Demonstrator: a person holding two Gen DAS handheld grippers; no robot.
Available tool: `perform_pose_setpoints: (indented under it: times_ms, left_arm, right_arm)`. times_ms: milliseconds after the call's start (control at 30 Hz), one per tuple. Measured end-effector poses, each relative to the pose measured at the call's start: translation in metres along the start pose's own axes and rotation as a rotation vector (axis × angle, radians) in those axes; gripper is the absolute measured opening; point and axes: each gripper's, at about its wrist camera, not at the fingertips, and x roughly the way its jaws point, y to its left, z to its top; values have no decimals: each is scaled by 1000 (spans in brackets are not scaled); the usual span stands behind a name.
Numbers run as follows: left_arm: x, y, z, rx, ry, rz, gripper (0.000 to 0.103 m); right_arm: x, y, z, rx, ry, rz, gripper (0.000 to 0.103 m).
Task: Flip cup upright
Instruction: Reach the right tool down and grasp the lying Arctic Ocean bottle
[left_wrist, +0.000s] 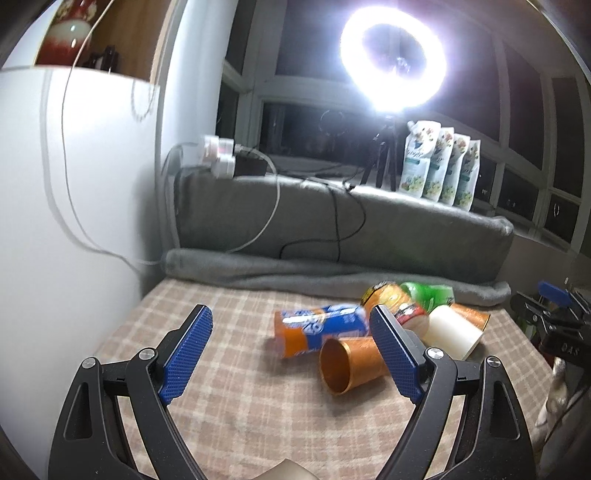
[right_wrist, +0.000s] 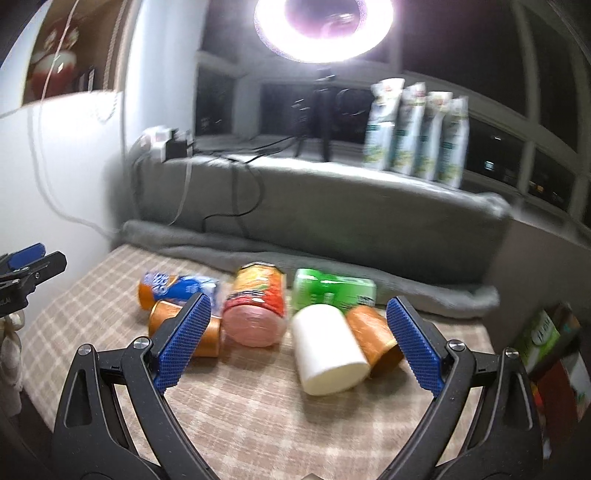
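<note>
Both claws are spread wide and hold nothing. In the left wrist view the left claw (left_wrist: 291, 349) hangs low over a checked beige tabletop (left_wrist: 236, 406), its blue ribbed pads apart at the bottom of the frame. Just right of centre, between those pads, an orange cup (left_wrist: 351, 365) lies on its side with its open mouth turned toward the lower left; its far end passes behind the right-hand pad. Touching it from behind is a blue and orange snack tube (left_wrist: 319, 328), also lying down. Farther right lie a red and yellow can (left_wrist: 395, 301), a green can (left_wrist: 428, 293), a white cup (left_wrist: 452, 332) on its side and a second orange cup (left_wrist: 471, 315) tucked behind the white one.

In the right wrist view the right claw (right_wrist: 297, 345) frames the same cluster at centre frame. The white cup (right_wrist: 328, 350) lies tilted just left of the right pad, touching the second orange cup (right_wrist: 373, 336), whose dark mouth faces the lower right. The red and yellow can (right_wrist: 256, 310) lies with its pale pink end toward the camera, the green can (right_wrist: 332, 290) behind the white cup. The first orange cup (right_wrist: 207, 330) is partly hidden by the left pad, with the snack tube (right_wrist: 173, 288) behind it.

A grey blanket (right_wrist: 295, 221) covers the ledge behind, where four pouches (right_wrist: 417, 133) stand upright beside a glaring ring light (left_wrist: 391, 62) on a tripod.
</note>
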Motion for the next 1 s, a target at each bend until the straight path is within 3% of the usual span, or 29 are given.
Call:
perform_pose_setpoints:
  times_ms: [433,900,1000]
  left_arm:
    - [7,29,-21,1,93,31,87]
    - [13,50,-34,-52,145,52,87]
    - [14,57,-34,-65,148,64,87]
  right_arm:
    - [91,63,40,-359,185,252,98]
    - [168,141,49,-668,404,443,98]
    - [177,152,47,-711,446,485,93]
